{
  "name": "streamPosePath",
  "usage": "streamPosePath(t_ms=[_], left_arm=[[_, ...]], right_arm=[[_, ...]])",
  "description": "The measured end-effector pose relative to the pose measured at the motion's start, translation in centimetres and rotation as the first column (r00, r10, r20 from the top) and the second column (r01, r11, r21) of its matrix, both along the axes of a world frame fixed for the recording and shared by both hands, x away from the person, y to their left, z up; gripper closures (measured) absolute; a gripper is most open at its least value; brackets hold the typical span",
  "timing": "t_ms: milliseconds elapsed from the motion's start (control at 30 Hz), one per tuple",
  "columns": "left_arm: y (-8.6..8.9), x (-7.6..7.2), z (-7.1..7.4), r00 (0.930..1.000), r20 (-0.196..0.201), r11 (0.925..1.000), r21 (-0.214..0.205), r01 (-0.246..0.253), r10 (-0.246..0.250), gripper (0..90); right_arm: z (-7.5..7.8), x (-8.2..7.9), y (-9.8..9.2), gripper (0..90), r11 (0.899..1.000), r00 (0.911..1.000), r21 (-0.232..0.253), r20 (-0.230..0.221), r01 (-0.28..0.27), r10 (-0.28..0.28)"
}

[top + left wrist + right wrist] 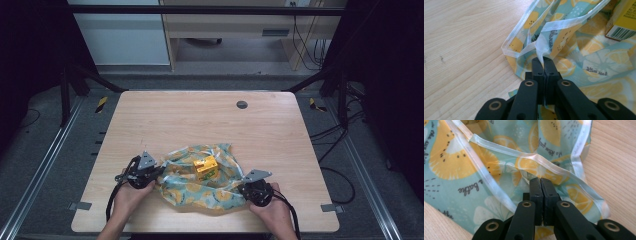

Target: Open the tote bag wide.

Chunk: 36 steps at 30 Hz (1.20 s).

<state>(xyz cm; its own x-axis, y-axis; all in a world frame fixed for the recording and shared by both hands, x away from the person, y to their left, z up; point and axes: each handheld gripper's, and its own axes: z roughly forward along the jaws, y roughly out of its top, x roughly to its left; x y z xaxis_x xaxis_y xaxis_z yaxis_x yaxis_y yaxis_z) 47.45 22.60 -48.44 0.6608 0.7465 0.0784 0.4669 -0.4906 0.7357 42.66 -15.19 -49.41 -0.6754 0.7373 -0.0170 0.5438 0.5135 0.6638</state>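
Note:
A teal cloth with yellow lemon prints [200,185] lies crumpled on the wooden table [200,120] near its front edge. On its middle sits a small yellow carton [206,167], whose barcode corner [621,25] appears in the left gripper view. My left gripper [156,176] is at the cloth's left edge, jaws pressed together on a pinch of fabric [543,53]. My right gripper [244,191] is at the cloth's right front edge, shut on a fold of it [534,173] just under the white hem.
A round grey grommet [242,104] sits in the table's far right part. Bare wood stretches behind and to the left of the cloth. Dark frame legs and cables stand on the floor around the table.

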Motion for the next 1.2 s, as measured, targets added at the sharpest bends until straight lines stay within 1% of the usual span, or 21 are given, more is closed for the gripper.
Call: streamPosePath(t_ms=[133, 200, 267, 300, 333, 433, 567, 633, 667, 733, 767, 833, 900, 933, 967, 1000, 1033, 1067, 1100, 1167, 1200], left_arm=[[0.0, -0.1, 0.0, 1.0000, 0.004, 1.0000, -0.001, -0.005, 0.005, 89.7], [0.0, -0.2, 0.1, 0.9999, 0.014, 0.9999, -0.008, 0.007, -0.007, 89.1], [-0.2, -0.5, 0.4, 0.9992, 0.030, 0.9995, -0.021, 0.025, -0.024, 87.8], [-0.2, -0.7, 0.6, 0.9987, 0.041, 0.9992, -0.023, 0.031, -0.030, 83.2], [-0.3, -0.8, 0.8, 0.9981, 0.051, 0.9990, -0.027, 0.035, -0.033, 83.2], [-0.4, -1.3, 1.4, 0.9955, 0.093, 0.9989, -0.040, 0.025, -0.021, 71.1], [-0.5, -2.0, 2.7, 0.9882, 0.152, 0.9969, -0.072, 0.030, -0.019, 50.9], [-0.5, -2.5, 3.7, 0.9827, 0.184, 0.9946, -0.095, 0.041, -0.023, 42.2], [-0.5, -2.8, 4.2, 0.9792, 0.202, 0.9934, -0.107, 0.040, -0.018, 38.6], [-0.2, -3.2, 5.3, 0.9739, 0.227, 0.9906, -0.134, 0.027, 0.004, 32.6], [0.2, -3.4, 5.8, 0.9716, 0.236, 0.9902, -0.139, 0.014, 0.019, 29.6], [1.1, -3.6, 6.5, 0.9696, 0.238, 0.9875, -0.157, -0.019, 0.056, 25.8], [2.2, -3.7, 6.8, 0.9678, 0.229, 0.9844, -0.162, -0.069, 0.106, 22.3], [2.8, -3.8, 6.7, 0.9662, 0.225, 0.9834, -0.156, -0.092, 0.126, 18.7], [3.3, -3.9, 6.6, 0.9651, 0.221, 0.9828, -0.148, -0.110, 0.141, 18.7], [4.2, -3.9, 6.3, 0.9644, 0.205, 0.9796, -0.145, -0.139, 0.167, 17.5], [4.9, -4.0, 6.0, 0.9646, 0.193, 0.9772, -0.148, -0.152, 0.180, 15.9], [5.7, -4.0, 5.8, 0.9646, 0.181, 0.9742, -0.153, -0.165, 0.192, 15.0], [6.5, -3.9, 5.5, 0.9623, 0.172, 0.9703, -0.156, -0.185, 0.211, 14.7], [7.8, -3.7, 5.2, 0.9558, 0.154, 0.9603, -0.165, -0.225, 0.250, 14.0], [8.4, -3.6, 5.1, 0.9541, 0.146, 0.9576, -0.163, -0.238, 0.262, 13.3]], right_arm=[[-0.1, 0.0, -0.2, 87.5, 1.000, 1.0000, 0.018, -0.005, 0.004, -0.004], [0.0, 0.0, -0.2, 84.1, 1.000, 0.9999, 0.028, 0.011, -0.005, 0.005], [0.4, -0.1, -0.3, 80.2, 0.999, 0.9991, 0.050, 0.042, -0.010, 0.008], [0.8, -0.2, -0.4, 73.1, 0.997, 0.9969, 0.078, 0.079, -0.013, 0.007], [0.8, -0.2, -0.4, 73.1, 0.997, 0.9969, 0.078, 0.079, -0.013, 0.007], [1.5, -0.4, -0.4, 60.7, 0.994, 0.9904, 0.113, 0.138, -0.014, -0.002], [2.7, -1.0, -0.2, 45.9, 0.989, 0.9771, 0.141, 0.213, -0.033, 0.002], [3.3, -1.4, 0.0, 37.7, 0.988, 0.9674, 0.149, 0.253, -0.044, 0.004], [3.8, -1.5, 0.1, 32.6, 0.987, 0.9628, 0.155, 0.270, -0.043, 0.000], [4.6, -1.8, 0.1, 26.2, 0.985, 0.9551, 0.171, 0.296, -0.032, -0.021], [5.1, -1.8, 0.0, 23.8, 0.984, 0.9471, 0.179, 0.319, -0.022, -0.037], [6.1, -1.6, -0.3, 19.5, 0.980, 0.9328, 0.199, 0.351, 0.013, -0.083], [7.0, -1.0, -1.0, 17.4, 0.975, 0.9209, 0.213, 0.366, 0.057, -0.134], [7.8, -0.3, -1.9, 16.1, 0.970, 0.9081, 0.220, 0.377, 0.103, -0.182], [7.8, -0.3, -1.9, 16.1, 0.970, 0.9081, 0.220, 0.377, 0.103, -0.182], [8.0, 0.0, -2.3, 15.4, 0.967, 0.9042, 0.221, 0.377, 0.123, -0.201], [8.3, 0.5, -2.9, 14.3, 0.964, 0.9008, 0.221, 0.373, 0.147, -0.223], [8.6, 0.9, -3.4, 14.0, 0.959, 0.8990, 0.229, 0.364, 0.167, -0.243], [8.8, 1.3, -3.8, 13.6, 0.953, 0.8957, 0.239, 0.358, 0.186, -0.264], [8.9, 2.0, -4.7, 12.2, 0.942, 0.8938, 0.259, 0.337, 0.215, -0.296], [8.9, 2.3, -5.1, 12.0, 0.936, 0.8909, 0.267, 0.328, 0.231, -0.314]])
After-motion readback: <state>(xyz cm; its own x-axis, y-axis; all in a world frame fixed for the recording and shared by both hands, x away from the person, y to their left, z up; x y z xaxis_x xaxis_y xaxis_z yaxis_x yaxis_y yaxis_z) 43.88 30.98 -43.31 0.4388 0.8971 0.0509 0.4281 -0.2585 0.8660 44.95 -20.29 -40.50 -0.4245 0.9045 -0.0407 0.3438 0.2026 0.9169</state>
